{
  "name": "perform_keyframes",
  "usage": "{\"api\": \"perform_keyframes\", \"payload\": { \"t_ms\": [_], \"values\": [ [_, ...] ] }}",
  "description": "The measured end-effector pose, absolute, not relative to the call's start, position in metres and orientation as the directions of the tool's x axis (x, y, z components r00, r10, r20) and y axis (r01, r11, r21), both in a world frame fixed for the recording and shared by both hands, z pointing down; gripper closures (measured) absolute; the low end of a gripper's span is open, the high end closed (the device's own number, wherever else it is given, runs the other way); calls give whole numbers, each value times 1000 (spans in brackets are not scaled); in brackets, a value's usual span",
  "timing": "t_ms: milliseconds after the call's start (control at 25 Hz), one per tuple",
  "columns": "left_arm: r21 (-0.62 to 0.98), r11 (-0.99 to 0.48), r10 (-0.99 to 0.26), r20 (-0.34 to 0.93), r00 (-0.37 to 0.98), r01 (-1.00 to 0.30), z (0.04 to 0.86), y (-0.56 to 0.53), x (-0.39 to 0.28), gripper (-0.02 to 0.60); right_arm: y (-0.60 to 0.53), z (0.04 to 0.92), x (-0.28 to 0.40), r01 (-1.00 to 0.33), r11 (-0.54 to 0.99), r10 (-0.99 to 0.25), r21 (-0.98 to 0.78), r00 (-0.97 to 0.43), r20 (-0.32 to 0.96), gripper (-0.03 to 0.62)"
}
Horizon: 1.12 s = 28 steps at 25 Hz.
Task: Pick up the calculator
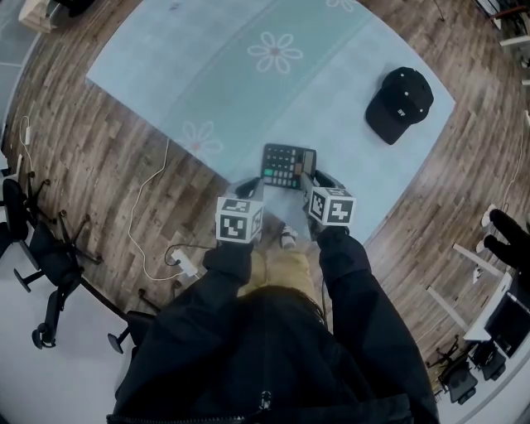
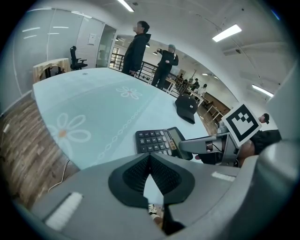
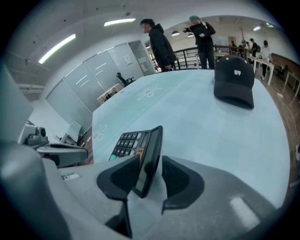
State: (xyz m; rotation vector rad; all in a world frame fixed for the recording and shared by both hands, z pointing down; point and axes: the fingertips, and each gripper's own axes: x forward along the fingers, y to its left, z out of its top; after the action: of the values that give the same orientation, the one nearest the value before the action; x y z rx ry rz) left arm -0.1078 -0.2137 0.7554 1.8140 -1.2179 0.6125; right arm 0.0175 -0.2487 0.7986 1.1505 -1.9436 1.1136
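Left gripper [image 2: 150,158], right gripper [image 3: 151,164] flank one calculator [image 1: 288,166]; one cap [image 1: 399,103].

Item count, head view:

- Calculator [image 1: 288,166]: one.
- Black cap [image 1: 400,103]: one.
- Pale blue rug [image 1: 149,70]: one. It carries three flower prints: a first flower [image 1: 275,52], a second flower [image 1: 201,137] and a third flower [image 1: 339,3] cut by the frame edge.
- Handheld grippers: two, a left gripper [image 1: 248,186] and a right gripper [image 1: 310,179].
- Marker cubes: two, a left cube [image 1: 239,219] and a right cube [image 1: 331,205].
- White cable [image 1: 145,199] on the wooden floor [image 1: 91,141]: one.

Gripper views:

- Standing persons at the rug's far edge: two, a person in dark clothing [image 2: 137,47] and a person with raised arms [image 2: 166,63].
- Persons farther back: too small to count.
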Motion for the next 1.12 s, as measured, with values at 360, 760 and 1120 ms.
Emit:
{"api": "perform_keyframes", "payload": {
  "t_ms": [360, 760, 1120],
  "values": [
    [376, -156, -508, 762, 401, -913, 755, -211, -117, 581, -250, 808, 17, -852, 109, -367, -512, -513, 776, 497],
    [373, -176, -528, 745, 407, -911, 739, -203, -116, 581, -241, 773, 8, -839, 87, -454, -537, -514, 728, 553],
    [358, -235, -614, 666, 424, -903, 685, -229, -98, 581, -249, 670, 30, -899, 194, -682, -392, -411, 605, 553]
  ]
}}
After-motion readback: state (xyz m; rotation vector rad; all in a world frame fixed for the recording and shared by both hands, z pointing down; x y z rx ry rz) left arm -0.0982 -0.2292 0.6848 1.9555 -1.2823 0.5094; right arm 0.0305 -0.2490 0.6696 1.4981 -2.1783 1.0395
